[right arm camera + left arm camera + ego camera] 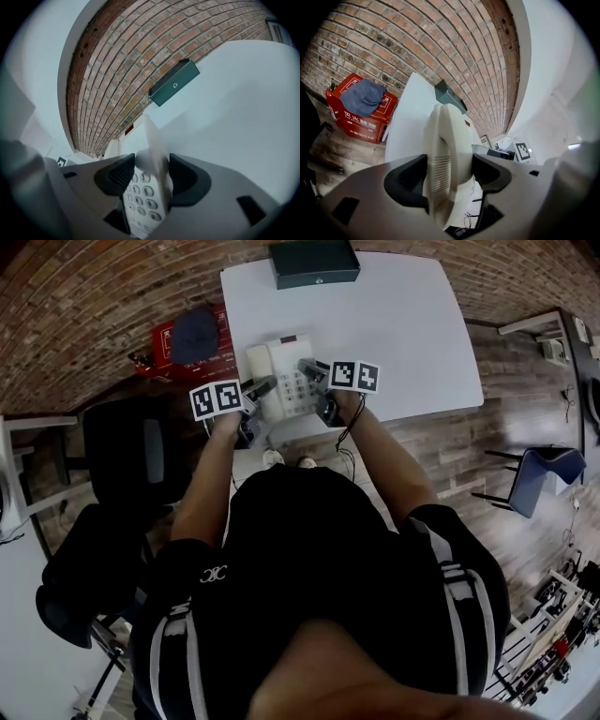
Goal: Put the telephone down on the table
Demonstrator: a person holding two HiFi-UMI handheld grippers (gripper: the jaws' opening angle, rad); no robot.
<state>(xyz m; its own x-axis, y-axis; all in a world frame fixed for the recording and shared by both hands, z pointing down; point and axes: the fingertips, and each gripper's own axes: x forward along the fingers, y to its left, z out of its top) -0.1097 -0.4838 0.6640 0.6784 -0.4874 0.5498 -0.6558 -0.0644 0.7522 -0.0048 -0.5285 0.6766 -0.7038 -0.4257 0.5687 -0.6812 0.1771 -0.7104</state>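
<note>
Telephone (286,379) over the white table's (403,324) near edge; contact unclear. Left gripper (449,176) clamps its handset side, right gripper (152,176) its keypad edge. Blue cloth (363,96) tops red box (356,124), contents hidden.

The person wears a black short-sleeved shirt (309,549) with grey-white stripes (457,615) over each shoulder and a small white emblem (214,574). The pale grey left gripper (263,385) and right gripper (309,367) have black ribbed pads (115,174) and white cubes with black square markers (217,398). A thin black cable (349,432) hangs by the right wrist.
</note>
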